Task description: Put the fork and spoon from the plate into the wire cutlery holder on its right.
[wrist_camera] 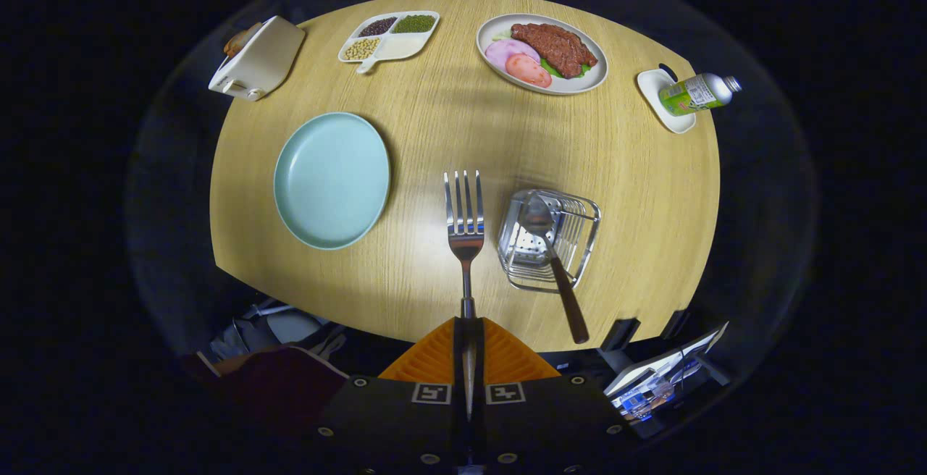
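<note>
My gripper (468, 326) is shut on the handle of a metal fork (464, 221), held high above the wooden table (449, 120). The fork points straight ahead, tines forward, between the plate and the holder. A pale blue plate (332, 179) lies to the left of the fork with nothing on it. To the fork's right stands the wire cutlery holder (548, 240). A spoon (554, 258) with a dark wooden handle leans in it, bowl inside and handle sticking out over the near rim.
At the far side of the table sit a white toaster (257, 59), a divided dish of beans (389, 35) and a plate of meat (542, 53). A green bottle (697, 93) lies on a small white dish at the far right.
</note>
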The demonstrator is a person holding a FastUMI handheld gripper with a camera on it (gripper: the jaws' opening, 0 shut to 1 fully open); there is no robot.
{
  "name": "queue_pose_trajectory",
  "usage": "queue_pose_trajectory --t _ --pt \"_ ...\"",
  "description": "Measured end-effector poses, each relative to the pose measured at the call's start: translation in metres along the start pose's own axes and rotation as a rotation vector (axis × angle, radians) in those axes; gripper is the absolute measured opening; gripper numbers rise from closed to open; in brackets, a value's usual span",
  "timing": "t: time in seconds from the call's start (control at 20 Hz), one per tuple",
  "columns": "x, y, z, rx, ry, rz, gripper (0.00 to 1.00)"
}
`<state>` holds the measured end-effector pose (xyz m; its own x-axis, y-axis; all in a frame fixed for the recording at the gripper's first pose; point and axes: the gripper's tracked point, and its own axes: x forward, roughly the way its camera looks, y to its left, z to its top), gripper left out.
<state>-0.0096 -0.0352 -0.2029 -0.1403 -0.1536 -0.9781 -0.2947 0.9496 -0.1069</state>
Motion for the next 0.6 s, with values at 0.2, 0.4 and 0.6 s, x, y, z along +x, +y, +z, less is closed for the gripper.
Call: queue_pose_trajectory --t 0.2,0.4,0.6 --pt "0.005 -0.027 -0.008 0.015 0.052 -0.013 0.02" --pt "0.012 -0.042 -0.012 0.035 0.112 -0.008 0.03" --pt "0.021 -0.052 -0.007 0.064 0.161 -0.009 0.03"
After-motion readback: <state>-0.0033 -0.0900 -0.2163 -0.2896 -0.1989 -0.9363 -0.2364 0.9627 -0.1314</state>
